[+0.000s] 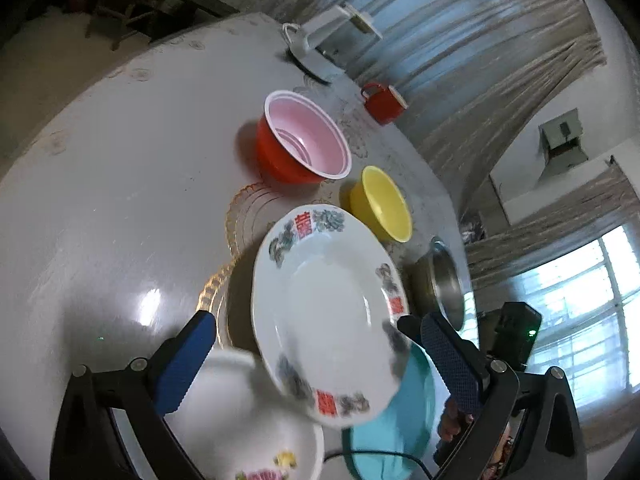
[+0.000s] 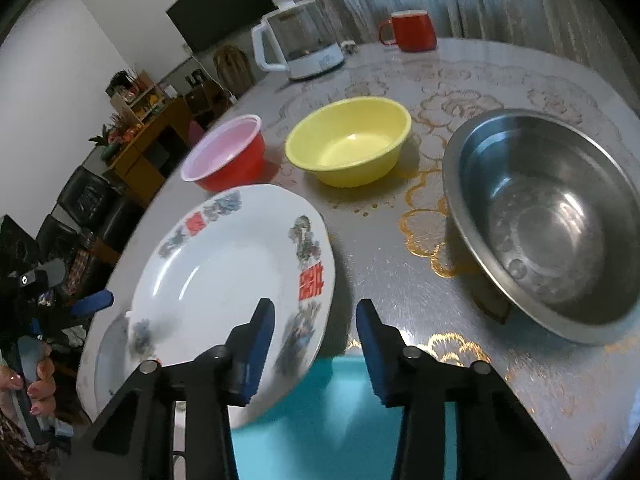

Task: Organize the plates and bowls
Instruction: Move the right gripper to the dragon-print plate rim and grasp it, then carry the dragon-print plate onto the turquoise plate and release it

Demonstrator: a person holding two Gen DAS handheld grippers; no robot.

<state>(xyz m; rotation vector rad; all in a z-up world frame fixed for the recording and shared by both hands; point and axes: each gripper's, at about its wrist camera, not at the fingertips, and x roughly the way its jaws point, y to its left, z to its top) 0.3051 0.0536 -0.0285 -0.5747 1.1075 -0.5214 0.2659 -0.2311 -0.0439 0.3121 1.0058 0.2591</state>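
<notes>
A white plate with red and grey rim decoration [image 1: 328, 312] [image 2: 224, 280] hangs tilted and motion-blurred above the table, between the two grippers. My left gripper [image 1: 312, 360] is open, its blue pads on either side of the plate. My right gripper [image 2: 316, 344] is open and empty; its left pad overlaps the plate's rim in view. Below lie a teal plate [image 1: 396, 428] [image 2: 340, 412] and a white flowered plate [image 1: 248, 432]. On the table stand a red bowl with pink inside [image 1: 304, 140] [image 2: 228, 156], a yellow bowl [image 1: 384, 204] [image 2: 348, 144] and a steel bowl [image 1: 444, 280] [image 2: 548, 220].
A red mug [image 1: 382, 102] [image 2: 412, 30] and a white kettle [image 1: 320, 40] [image 2: 298, 40] stand at the table's far side by the curtains. The round table [image 1: 120, 200] has a gold-patterned glossy cover [image 2: 420, 220]. A clear glass plate [image 1: 248, 216] lies under the lifted plate.
</notes>
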